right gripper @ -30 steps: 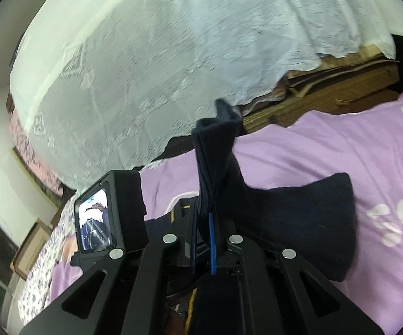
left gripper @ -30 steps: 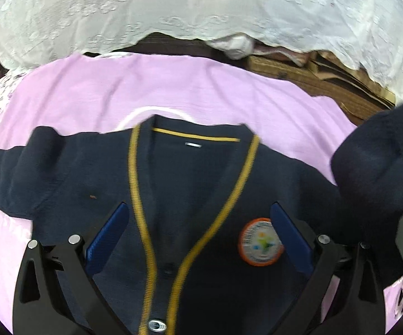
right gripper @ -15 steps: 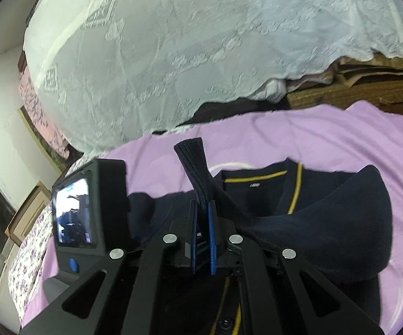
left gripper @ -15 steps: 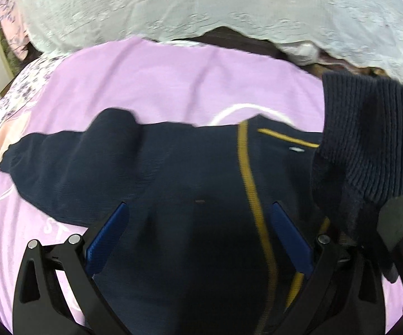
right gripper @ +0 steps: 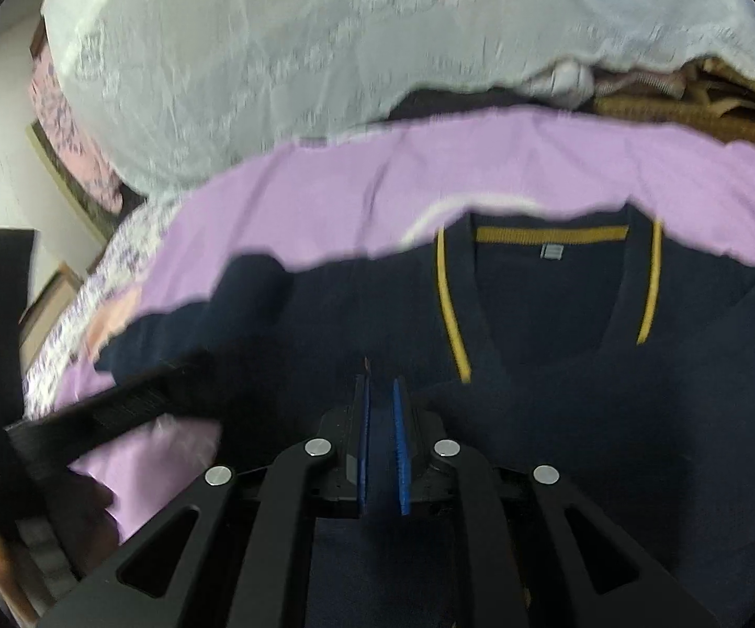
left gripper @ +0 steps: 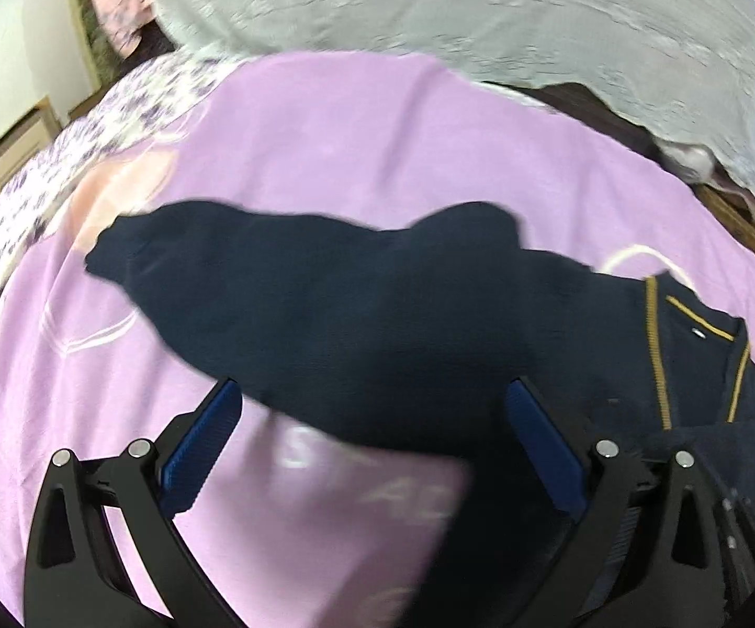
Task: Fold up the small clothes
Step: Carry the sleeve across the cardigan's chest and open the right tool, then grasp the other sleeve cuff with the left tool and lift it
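Left wrist: left gripper (left gripper: 372, 450) gaping, empty, over outstretched sleeve (left gripper: 251, 272), likely to fold; right gripper (right gripper: 381, 413) nearly closed, empty, above cardigan (right gripper: 560, 418)

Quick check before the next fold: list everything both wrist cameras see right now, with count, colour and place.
cardigan: one, navy with mustard trim, spread on the sheet
outstretched sleeve: one, navy, lying out over the sheet
sheet: one, lilac, under the cardigan
lace cloth: one, white, behind the sheet
floral fabric: one, white and purple, at the sheet's far edge
left hand-held gripper: black, blue pads, open
right hand-held gripper: black, blue pads, nearly shut, nothing visible between
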Demonstrator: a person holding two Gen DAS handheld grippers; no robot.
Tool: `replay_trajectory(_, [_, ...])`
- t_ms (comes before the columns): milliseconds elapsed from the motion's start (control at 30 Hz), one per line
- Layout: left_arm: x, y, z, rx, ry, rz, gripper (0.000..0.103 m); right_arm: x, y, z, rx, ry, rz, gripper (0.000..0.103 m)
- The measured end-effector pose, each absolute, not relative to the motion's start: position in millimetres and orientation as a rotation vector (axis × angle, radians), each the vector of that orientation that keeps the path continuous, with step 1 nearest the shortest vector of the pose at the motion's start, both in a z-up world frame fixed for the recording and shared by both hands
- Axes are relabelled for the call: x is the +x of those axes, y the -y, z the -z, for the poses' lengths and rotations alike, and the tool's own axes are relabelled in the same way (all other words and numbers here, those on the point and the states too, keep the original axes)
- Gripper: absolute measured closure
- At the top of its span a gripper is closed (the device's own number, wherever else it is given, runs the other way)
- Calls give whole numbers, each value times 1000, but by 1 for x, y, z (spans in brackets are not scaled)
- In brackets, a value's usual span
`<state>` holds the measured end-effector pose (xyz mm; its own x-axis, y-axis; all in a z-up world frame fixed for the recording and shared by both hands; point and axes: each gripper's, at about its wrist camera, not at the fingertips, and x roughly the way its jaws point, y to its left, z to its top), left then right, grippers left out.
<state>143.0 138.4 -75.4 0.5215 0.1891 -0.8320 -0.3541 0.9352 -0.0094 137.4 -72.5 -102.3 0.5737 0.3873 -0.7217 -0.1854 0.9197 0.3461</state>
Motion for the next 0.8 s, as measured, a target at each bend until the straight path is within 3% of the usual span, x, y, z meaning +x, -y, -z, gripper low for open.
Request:
replay_trajectory(100, [140,-168,79,-250,-993,-354,4,136,71,109,235,-949,-361,93])
replay_trajectory(267, [139,-220,95,-408,-1040,-358,4,113,89,89,245,-878,-370,92])
replay_trajectory(333, [140,-244,106,-544,-1051,-334,4,114,97,98,257,-921,-356,87])
replay_trajectory(400, [140,-257,108,-619,-1023,-319,4,120,103,116,253,-986,-318,82])
replay_trajectory(433, [141,-261,107,-636,-1011,-313,4,120,107,123,278,-994,-325,85])
replay_trajectory(667, [149,-302,110,-848,-880,-245,5,107,124,117,337,-905,-323,82])
replay_trajectory(733, [150,-312,109,-883,-834,-222,14,106,129,119,363,-899,-326,82])
replay_trajectory(767, [151,-312,110,-882,-824,-226,37,108,131,119,371,-900,-329,82])
replay_trajectory(800, [153,-314,113,-887,-823,-232,51,108,133,120,383,-899,-331,83])
